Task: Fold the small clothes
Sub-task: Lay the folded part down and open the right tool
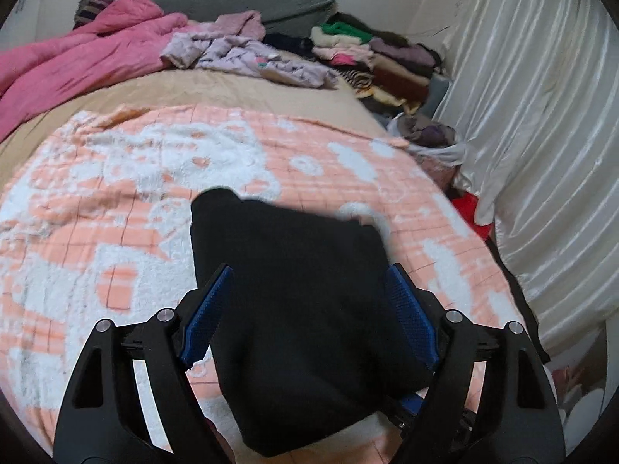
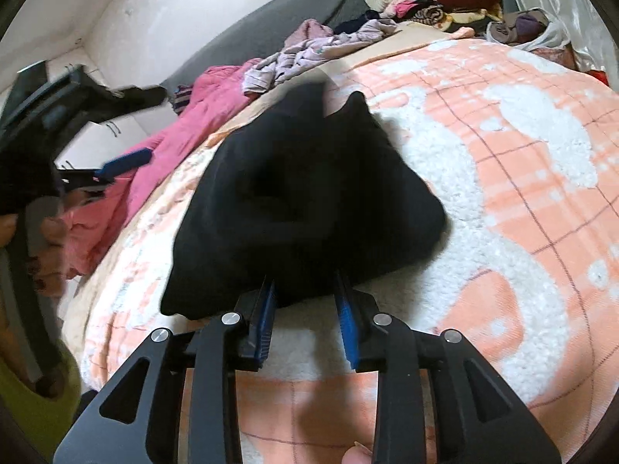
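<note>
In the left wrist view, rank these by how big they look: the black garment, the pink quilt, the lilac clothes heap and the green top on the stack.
1. black garment, though it sits right at the camera, so its lead over the quilt is unsure
2. pink quilt
3. lilac clothes heap
4. green top

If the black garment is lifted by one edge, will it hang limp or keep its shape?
Probably limp: the black garment already lies in soft folds and bumps on the blanket. It looks thick, so likely a bit heavy for its size. The right gripper pinches its near edge; the far part would likely sag and drag.
</note>
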